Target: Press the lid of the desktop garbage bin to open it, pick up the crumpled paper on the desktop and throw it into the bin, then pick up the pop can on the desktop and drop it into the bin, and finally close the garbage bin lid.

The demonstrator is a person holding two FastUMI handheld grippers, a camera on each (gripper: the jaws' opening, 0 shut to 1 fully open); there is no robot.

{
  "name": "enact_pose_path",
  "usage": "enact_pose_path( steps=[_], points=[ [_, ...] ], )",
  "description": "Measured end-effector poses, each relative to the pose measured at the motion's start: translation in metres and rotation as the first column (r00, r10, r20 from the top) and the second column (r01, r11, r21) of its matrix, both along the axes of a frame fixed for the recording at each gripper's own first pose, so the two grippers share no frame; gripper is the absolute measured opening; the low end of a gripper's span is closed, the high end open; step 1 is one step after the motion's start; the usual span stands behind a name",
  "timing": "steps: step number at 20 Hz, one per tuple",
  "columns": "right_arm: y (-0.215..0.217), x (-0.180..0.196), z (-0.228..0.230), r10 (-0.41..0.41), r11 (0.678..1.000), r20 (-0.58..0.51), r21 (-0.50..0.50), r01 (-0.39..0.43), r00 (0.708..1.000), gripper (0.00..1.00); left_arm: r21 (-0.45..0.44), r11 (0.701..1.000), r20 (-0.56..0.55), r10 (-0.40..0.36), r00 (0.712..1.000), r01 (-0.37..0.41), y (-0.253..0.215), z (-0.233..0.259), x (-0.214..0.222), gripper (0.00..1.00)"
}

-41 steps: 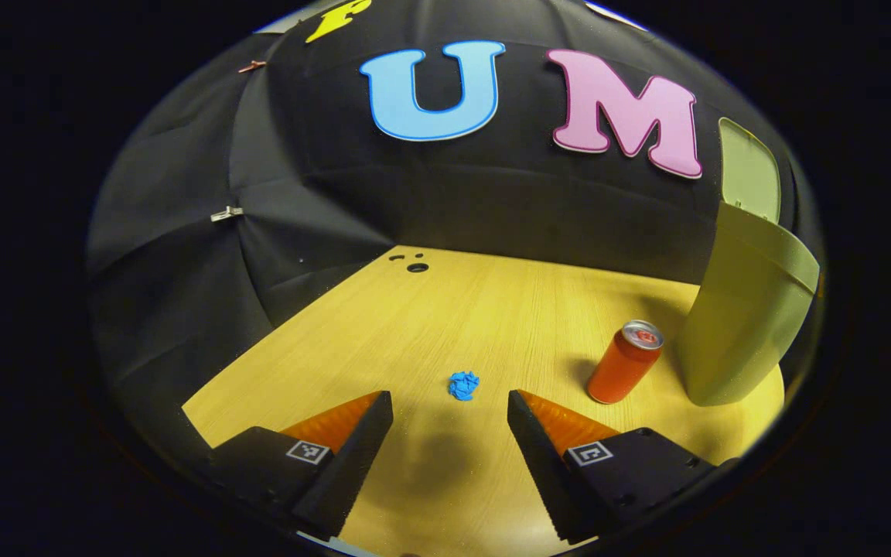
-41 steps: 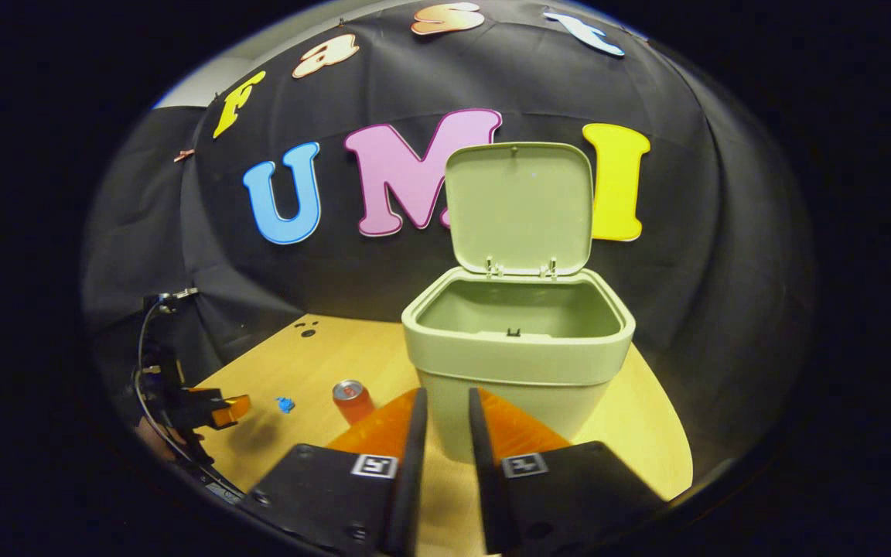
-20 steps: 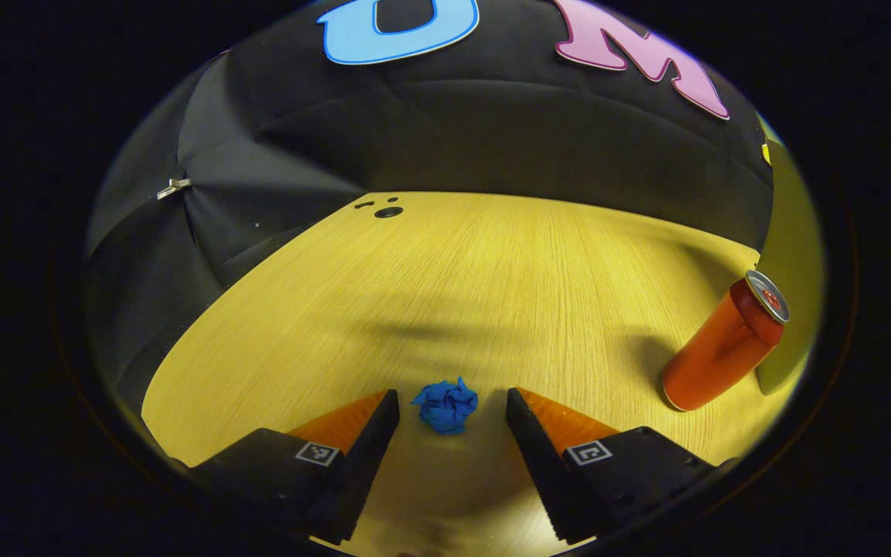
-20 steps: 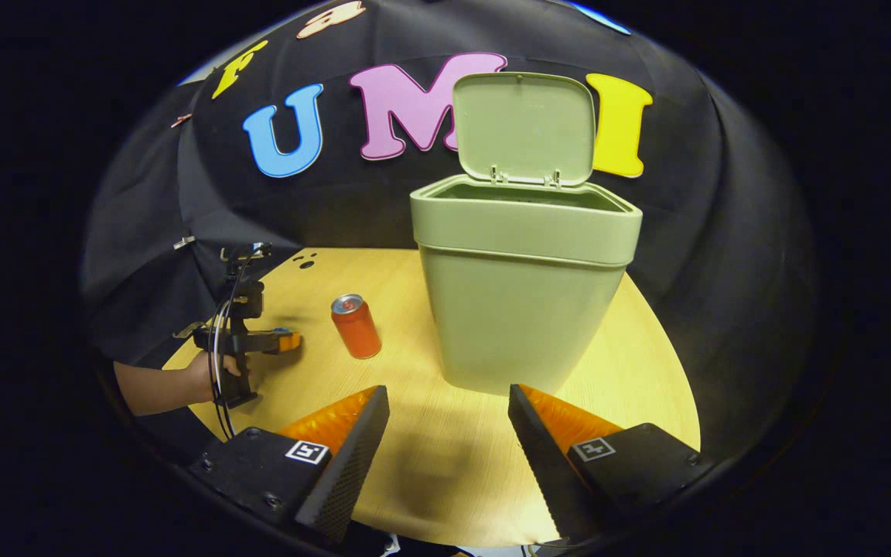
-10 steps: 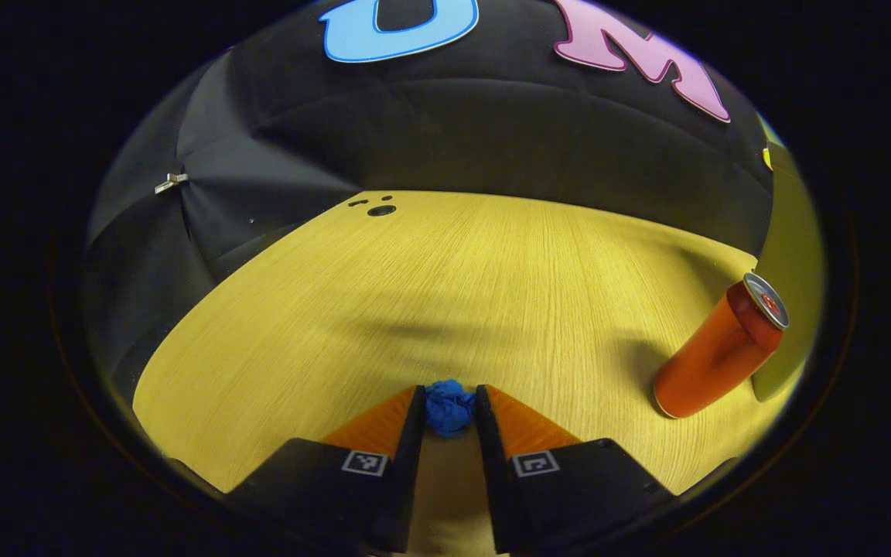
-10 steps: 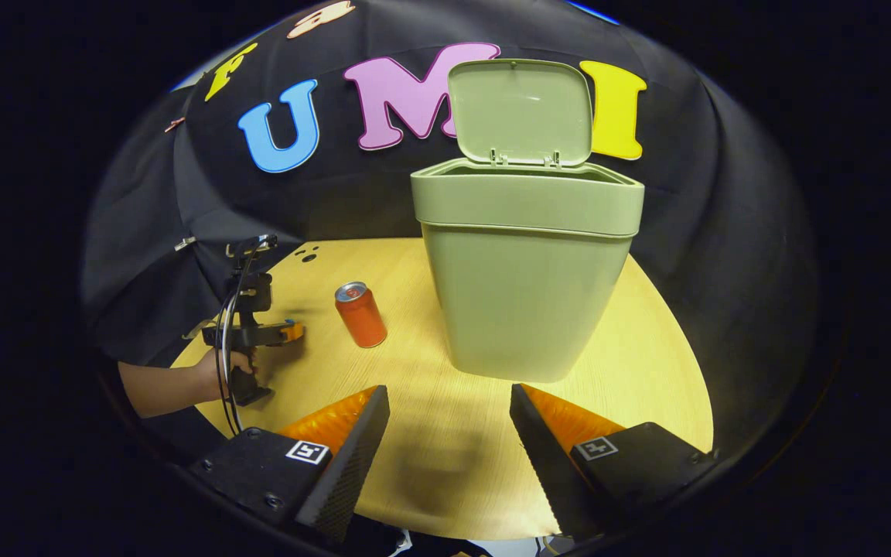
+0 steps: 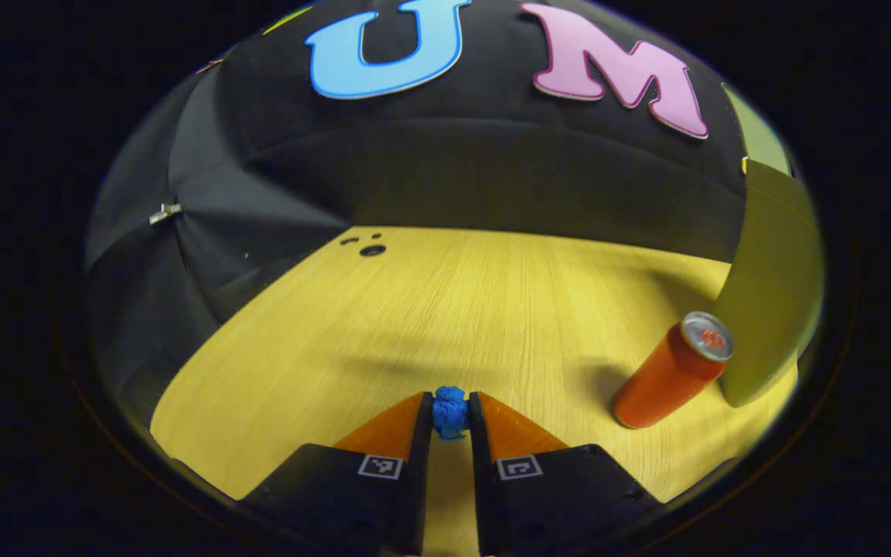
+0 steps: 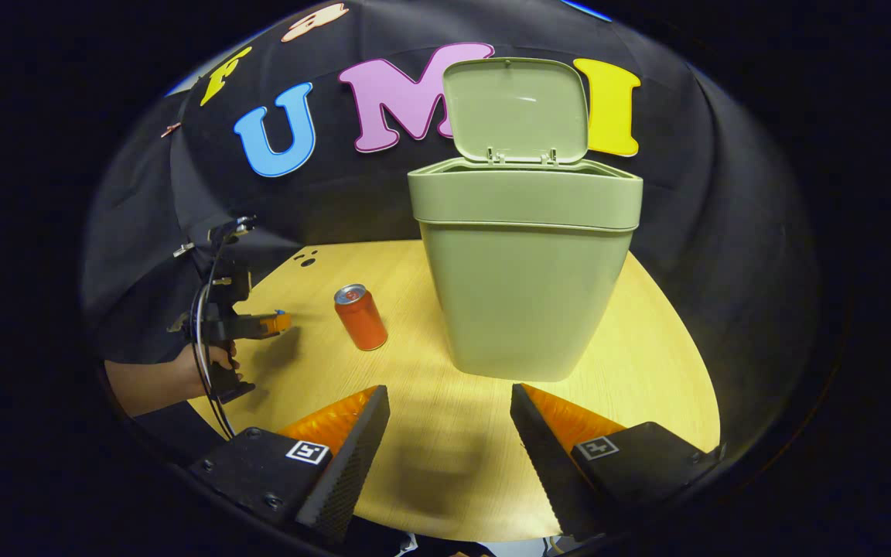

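In the left gripper view my left gripper (image 7: 450,414) is shut on the blue crumpled paper (image 7: 449,410), held a little above the wooden table (image 7: 453,309). The orange pop can (image 7: 670,371) stands upright to its right, next to the green bin (image 7: 770,286). In the right gripper view the bin (image 8: 527,271) stands with its lid (image 8: 519,108) raised upright, and the can (image 8: 360,317) stands left of it. My right gripper (image 8: 449,422) is open above the table's near part, with nothing between its fingers. The left gripper (image 8: 256,323) and the hand (image 8: 209,367) holding it show at the far left.
A round hole (image 7: 372,250) with smaller holes lies near the table's far left corner. The black cloth wall runs behind the table. The table's front edge (image 8: 453,538) lies just below my right gripper.
My left gripper came down around the blue paper, shut on it and has lifted it slightly off the table. My right gripper backed away from the bin, opened, and has stayed nearly still since.
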State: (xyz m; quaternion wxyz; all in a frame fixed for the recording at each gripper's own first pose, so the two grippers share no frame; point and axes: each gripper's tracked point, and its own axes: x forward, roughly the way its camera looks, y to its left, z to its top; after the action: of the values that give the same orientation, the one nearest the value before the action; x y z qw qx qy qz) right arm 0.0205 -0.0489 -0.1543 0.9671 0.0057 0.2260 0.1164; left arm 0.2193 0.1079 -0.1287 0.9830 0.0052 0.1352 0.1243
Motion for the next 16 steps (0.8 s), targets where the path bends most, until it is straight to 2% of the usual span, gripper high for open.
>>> enact_pose_path(
  steps=[1,2,4,5,6,7,8,9,11,16],
  points=[
    [0.003,0.0,0.001,0.008,1.0,0.002,0.007,-0.008,1.0,0.99,0.015,1.0,0.02,-0.016,1.0,0.015,-0.004,0.015,-0.003,0.33],
    [0.006,0.002,0.001,0.016,1.0,0.007,0.012,-0.016,1.0,0.99,0.024,0.999,0.041,-0.029,0.999,0.028,-0.009,0.029,-0.007,0.27],
    [0.009,0.006,0.002,0.026,1.0,0.018,0.014,-0.026,1.0,0.99,0.037,0.997,0.093,-0.066,0.993,0.063,-0.024,0.064,-0.013,0.3],
    [0.009,0.006,0.003,0.03,0.999,0.021,0.017,-0.03,0.999,0.99,0.041,0.996,0.117,-0.08,0.99,0.076,-0.03,0.081,-0.015,0.26],
    [0.009,0.006,0.004,0.032,0.999,0.025,0.018,-0.032,0.999,0.99,0.039,0.995,0.142,-0.098,0.985,0.093,-0.037,0.098,-0.016,0.3],
    [0.009,0.007,0.005,0.031,0.999,0.031,0.02,-0.031,0.999,0.99,0.033,0.993,0.168,-0.118,0.979,0.114,-0.046,0.116,-0.02,0.27],
    [0.009,0.009,0.007,0.029,0.999,0.037,0.024,-0.03,0.999,0.99,0.03,0.99,0.196,-0.138,0.971,0.135,-0.056,0.135,-0.021,0.34],
    [0.011,0.011,0.01,0.028,0.999,0.046,0.034,-0.03,0.999,0.99,0.035,0.988,0.222,-0.157,0.962,0.154,-0.066,0.153,-0.023,0.3],
    [0.01,0.017,0.016,0.025,0.998,0.064,0.051,-0.028,0.998,0.99,0.05,0.979,0.269,-0.204,0.941,0.197,-0.089,0.187,-0.026,0.3],
    [-0.007,0.027,0.029,-0.006,0.998,0.104,0.068,-0.001,0.995,0.99,0.086,0.934,0.358,-0.353,0.865,0.346,-0.168,0.25,-0.032,0.3]
  ],
)
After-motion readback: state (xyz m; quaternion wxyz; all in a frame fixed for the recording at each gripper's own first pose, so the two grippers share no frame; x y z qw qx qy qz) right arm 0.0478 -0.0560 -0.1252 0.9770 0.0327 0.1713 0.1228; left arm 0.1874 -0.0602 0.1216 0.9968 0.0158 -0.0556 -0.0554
